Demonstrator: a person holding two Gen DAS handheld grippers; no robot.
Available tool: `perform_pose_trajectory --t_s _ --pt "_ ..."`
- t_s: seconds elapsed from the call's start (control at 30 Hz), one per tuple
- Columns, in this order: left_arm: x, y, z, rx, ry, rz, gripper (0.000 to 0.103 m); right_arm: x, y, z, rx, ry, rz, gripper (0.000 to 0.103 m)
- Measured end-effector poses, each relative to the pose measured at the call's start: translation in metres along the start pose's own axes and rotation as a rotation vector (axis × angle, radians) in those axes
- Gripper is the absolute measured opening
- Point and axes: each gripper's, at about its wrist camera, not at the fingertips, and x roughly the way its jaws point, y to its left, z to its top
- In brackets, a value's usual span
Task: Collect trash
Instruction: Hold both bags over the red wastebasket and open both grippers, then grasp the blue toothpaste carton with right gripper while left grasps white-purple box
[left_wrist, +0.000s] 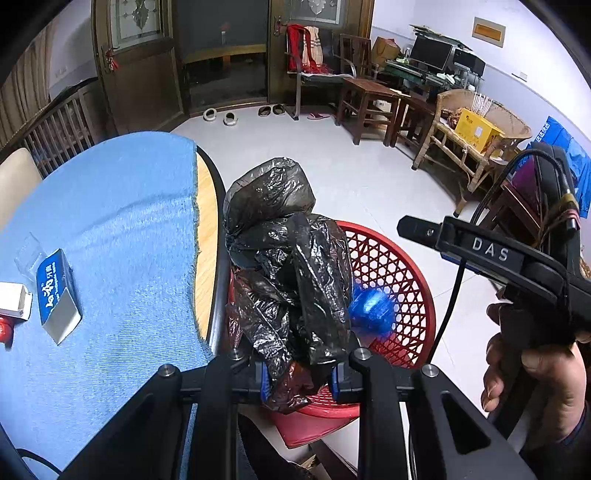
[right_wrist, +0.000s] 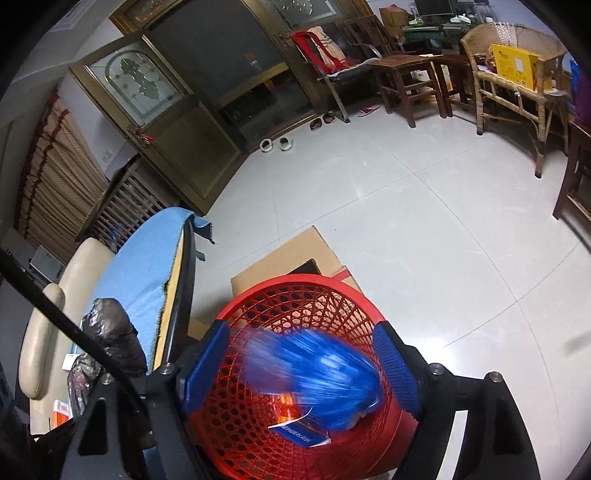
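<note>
Between my left gripper's (left_wrist: 299, 380) blue pads sits a bunched fold of black bin bag (left_wrist: 288, 280), and the jaws are pinched nearly together on it. Crinkled and glossy, the bag stands up from the pads in two puffed lumps, hanging over the near rim of the red basket (left_wrist: 399, 273), just beside the round table's edge. Its lowest folds look reddish brown, though that may only be the basket showing through the thin plastic.

My right gripper (right_wrist: 301, 369) hangs over the basket's mouth with its jaws standing wide, the pads touching nothing. A blue wrapper (right_wrist: 317, 369) lies between them and a little below, inside the basket; it is smeared by motion, so I can only say it is bright blue and crumpled. From the left wrist view the same wrapper shows through the basket's lattice wall. Under it, at the bottom of the basket, lies a small blue and white packet (right_wrist: 299, 434) beside something orange I cannot make out.

On the table's blue cloth (left_wrist: 122, 229), well apart from both grippers, a blue and grey box (left_wrist: 57, 295) lies flat, near a white carton (left_wrist: 14, 301) at the picture's edge. A brown cardboard box (right_wrist: 291, 254) sits on the floor behind the basket.
</note>
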Motion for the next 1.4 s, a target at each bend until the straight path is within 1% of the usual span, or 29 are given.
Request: perform_pose_trajectory --t_s 0.13,0.27,0.4,0.5,0.53,0.57,0.6,0.67,0.83,1.0,1.07,1.23,1.4 --pt "0.007 0.002 0.001 -0.001 0.012 -0.002 0.024 0.0 -0.004 0.004 0.005 -0.019 -0.008 0.083" --pt "0.013 0.001 -0.001 0.0 0.026 -0.013 0.024 -0.007 -0.011 0.008 0.037 -0.045 -0.017 0.083" --pt "0.019 -0.005 0.003 0.025 0.034 -0.02 0.024 -0.014 -0.014 0.01 0.05 -0.064 -0.023 0.083" --pt "0.026 -0.007 0.004 0.03 0.063 -0.013 0.028 -0.017 -0.013 0.013 0.047 -0.07 -0.022 0.083" --pt "0.028 -0.007 0.004 0.025 0.068 -0.008 0.031 -0.018 -0.011 0.013 0.044 -0.072 -0.022 0.083" --pt "0.028 -0.004 0.004 0.025 0.07 -0.004 0.043 -0.019 -0.011 0.013 0.041 -0.073 -0.022 0.083" --pt "0.028 -0.003 0.004 0.026 0.071 -0.003 0.06 -0.021 -0.011 0.014 0.038 -0.075 -0.021 0.083" --pt "0.022 -0.001 0.004 0.022 0.046 0.01 0.071 -0.024 -0.009 0.013 0.031 -0.078 -0.021 0.083" --pt "0.006 0.007 0.002 0.004 0.016 0.011 0.072 -0.032 0.0 0.011 0.018 -0.088 -0.017 0.083" --pt "-0.015 0.031 -0.008 -0.064 -0.014 0.036 0.072 -0.039 0.017 0.005 -0.019 -0.092 0.0 0.083" --pt "-0.024 0.045 -0.015 -0.094 -0.026 0.048 0.072 -0.038 0.026 0.0 -0.035 -0.084 0.008 0.083" --pt "-0.048 0.089 -0.045 -0.198 -0.052 0.108 0.072 -0.035 0.061 -0.015 -0.102 -0.063 0.045 0.083" --pt "-0.08 0.143 -0.079 -0.343 -0.098 0.182 0.072 -0.03 0.106 -0.036 -0.197 -0.037 0.09 0.083"
